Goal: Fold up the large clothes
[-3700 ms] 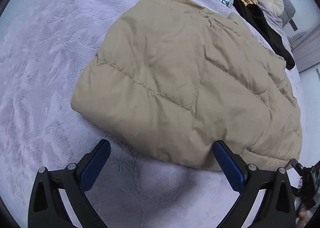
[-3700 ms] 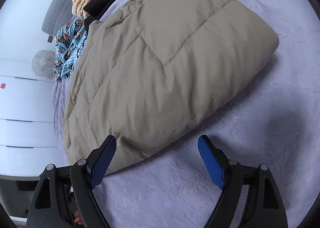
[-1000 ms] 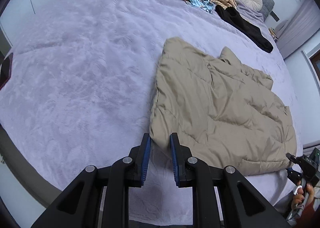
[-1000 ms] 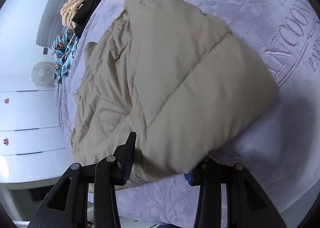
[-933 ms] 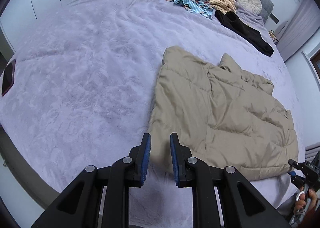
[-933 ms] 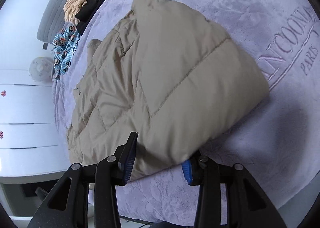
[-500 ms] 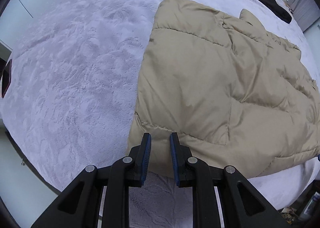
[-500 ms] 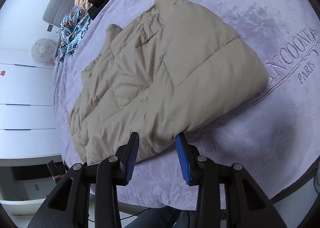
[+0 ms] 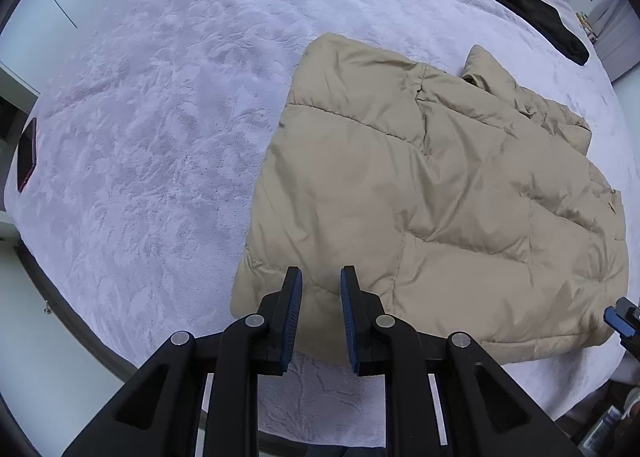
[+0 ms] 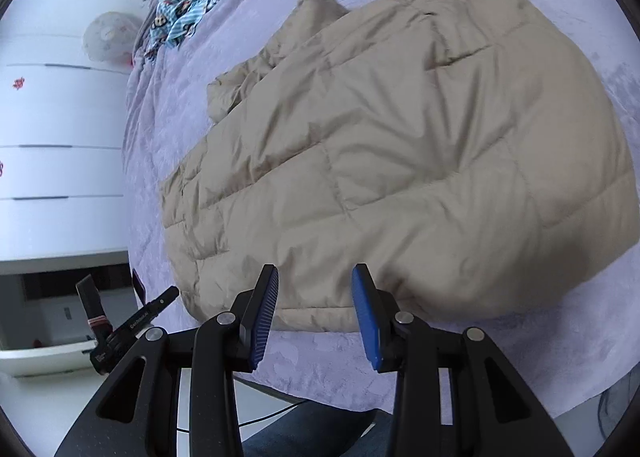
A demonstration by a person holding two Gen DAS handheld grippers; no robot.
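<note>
Beige jacket (image 9: 432, 193) folded on bed (image 9: 160, 97) — we're near done; left tool (image 9: 320, 283) approx closed, empty; right tool (image 10: 316, 281) part-open, empty.

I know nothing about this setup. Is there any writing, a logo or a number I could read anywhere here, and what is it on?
White lettering on the black handle beside the bed: too small and blurred to read.
Red marks on the white drawers: too small to read.
Beige puffer jacket: no text visible.
</note>
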